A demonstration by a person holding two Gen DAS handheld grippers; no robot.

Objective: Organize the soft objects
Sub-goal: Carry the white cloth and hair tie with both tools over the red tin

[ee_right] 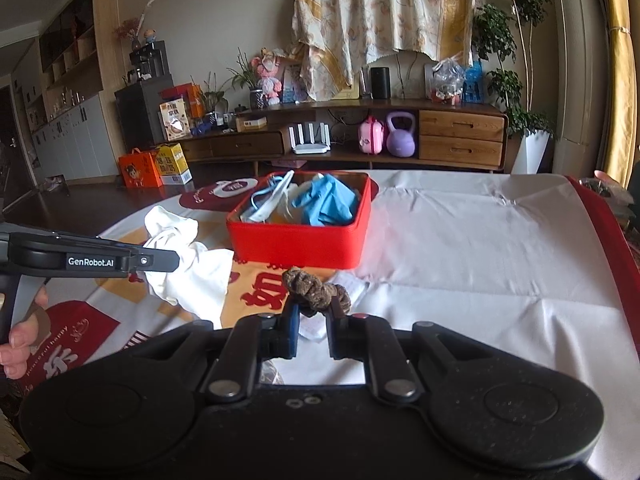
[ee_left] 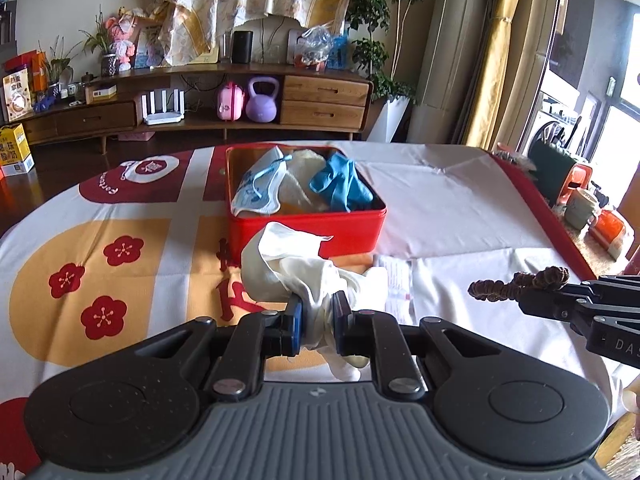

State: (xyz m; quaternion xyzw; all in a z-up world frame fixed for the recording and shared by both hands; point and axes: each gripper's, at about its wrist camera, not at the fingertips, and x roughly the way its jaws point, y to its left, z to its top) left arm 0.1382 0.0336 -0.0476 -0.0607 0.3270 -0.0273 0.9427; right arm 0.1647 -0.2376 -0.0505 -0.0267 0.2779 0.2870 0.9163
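Left tongs (ee_left: 316, 312): closed narrow on a crumpled cream-white rubber glove (ee_left: 292, 268); the glove bunches up ahead of the blue pads and a tail of it hangs below them, clear of the bench.
Right tongs (ee_right: 313, 312): closed narrow on a brown fuzzy fabric scrunchie (ee_right: 316, 288), which sits across the fingertips and pokes out to both sides.
Red square tin box (ee_left: 308, 224): straight ahead of the left tongs, just beyond the held glove; ahead and slightly left of the right tongs; standing open on the bench.
Box contents: a pale blue face mask with ear loops (ee_left: 260, 188) on the left side, a blue rubber glove (ee_left: 340, 184) on the right side, pale cream fabric between them.
Bench (ee_left: 460, 208): covered by a white cloth printed with red and orange flower patterns, under both tongs.
White printed paper slip (ee_left: 396, 280): flat on the cloth, just beyond the left tongs, to their right.
Person's hand (ee_right: 20, 344): fingers wrapped on the left tool's handle, seen from the right wrist view.
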